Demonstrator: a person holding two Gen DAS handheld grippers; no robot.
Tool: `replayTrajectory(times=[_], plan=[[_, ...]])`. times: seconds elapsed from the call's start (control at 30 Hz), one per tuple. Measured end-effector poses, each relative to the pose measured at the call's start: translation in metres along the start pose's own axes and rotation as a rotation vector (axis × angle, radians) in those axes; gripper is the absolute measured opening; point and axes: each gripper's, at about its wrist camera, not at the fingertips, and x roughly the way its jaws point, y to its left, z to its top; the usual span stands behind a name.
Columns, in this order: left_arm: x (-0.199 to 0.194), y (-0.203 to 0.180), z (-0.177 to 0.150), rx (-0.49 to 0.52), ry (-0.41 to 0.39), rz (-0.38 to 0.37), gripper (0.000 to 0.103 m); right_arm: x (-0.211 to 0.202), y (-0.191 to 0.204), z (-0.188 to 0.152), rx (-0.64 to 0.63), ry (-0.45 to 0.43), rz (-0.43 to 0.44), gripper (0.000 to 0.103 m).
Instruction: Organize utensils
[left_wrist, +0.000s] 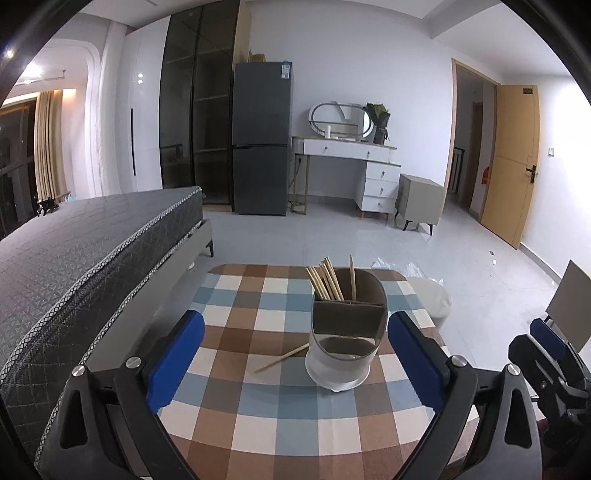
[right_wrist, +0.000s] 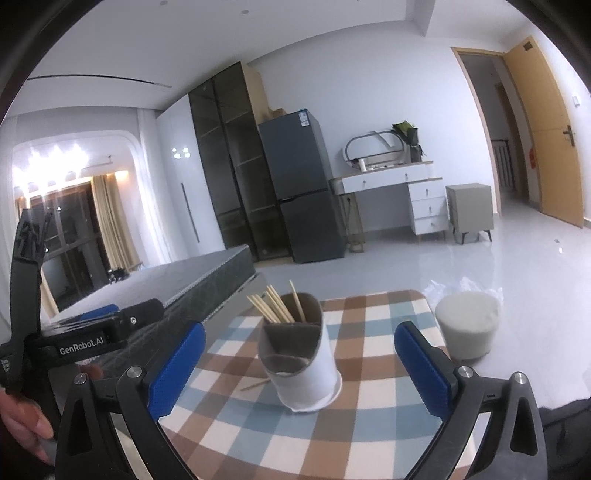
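A grey-and-white utensil holder (left_wrist: 345, 332) with dividers stands on the checkered table (left_wrist: 258, 417). Several wooden chopsticks (left_wrist: 327, 282) stand upright in its far compartments. One loose chopstick (left_wrist: 281, 358) lies on the cloth, just left of the holder's base. My left gripper (left_wrist: 295, 354) is open and empty, its blue pads on either side of the holder, nearer than it. In the right wrist view the holder (right_wrist: 299, 354) and the loose chopstick (right_wrist: 255, 385) show again; my right gripper (right_wrist: 299, 365) is open and empty, also short of the holder.
A bed (left_wrist: 74, 258) runs along the table's left side. A white round stool (right_wrist: 467, 325) stands on the floor beyond the table's right edge. A fridge (left_wrist: 260, 136), dresser and open door are far across the room.
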Motion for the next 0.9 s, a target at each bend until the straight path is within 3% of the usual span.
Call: replayTrajectory(times=[0.9], plan=[[-0.0027, 0.0054, -0.0013, -0.023, 0.017, 0.008, 0.097, 0.0001, -0.0020, -0.0038, 0.013, 0.011, -0.004, 0.103]])
